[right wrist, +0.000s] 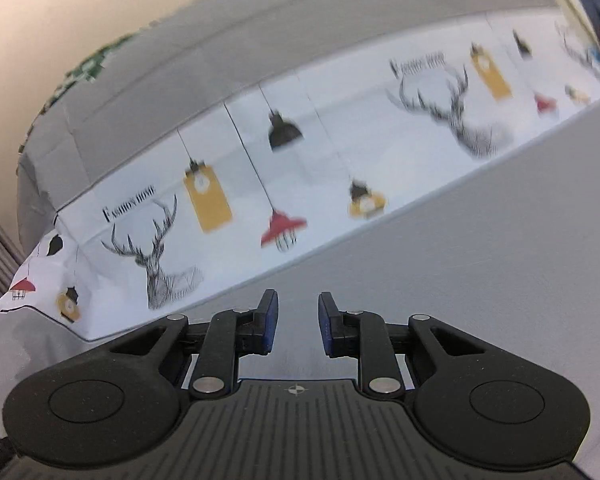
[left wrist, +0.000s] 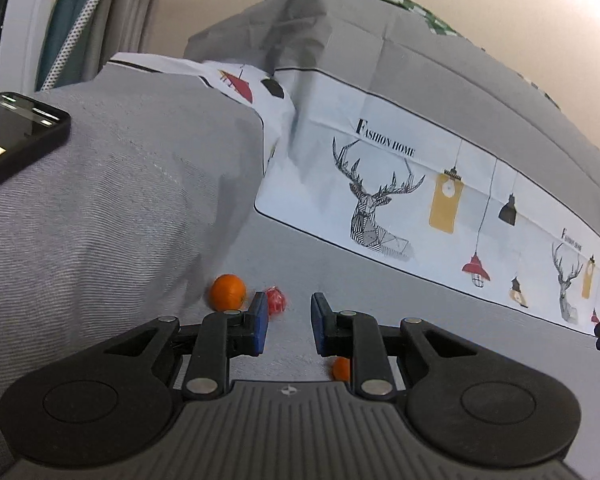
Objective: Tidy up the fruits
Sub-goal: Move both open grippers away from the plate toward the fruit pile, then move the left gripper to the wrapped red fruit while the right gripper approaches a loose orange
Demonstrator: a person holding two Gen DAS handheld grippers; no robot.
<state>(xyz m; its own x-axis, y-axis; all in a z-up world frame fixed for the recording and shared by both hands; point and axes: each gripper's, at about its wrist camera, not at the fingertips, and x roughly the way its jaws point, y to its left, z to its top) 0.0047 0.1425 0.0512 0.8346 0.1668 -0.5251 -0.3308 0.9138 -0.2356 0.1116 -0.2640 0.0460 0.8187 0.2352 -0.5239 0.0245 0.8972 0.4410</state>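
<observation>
- While its jaws stand apart and empty, the left gripper (left wrist: 286,324) hides part of a small orange fruit (left wrist: 341,369) under its right finger.
- Just past the left fingertip lies a red fruit (left wrist: 276,299).
- Beside it, an orange (left wrist: 227,291) touches the grey pillow (left wrist: 100,200).
- The right gripper (right wrist: 298,322), likewise released, faces the deer-print bedding (right wrist: 260,184).

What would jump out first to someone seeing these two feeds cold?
Probably the bright orange fruit lying on the grey surface at the foot of the grey pillow, with a small red fruit just beside it, both ahead of the open left gripper. Next, the deer-and-lamp printed sheet fills the view behind the open, empty right gripper.
</observation>
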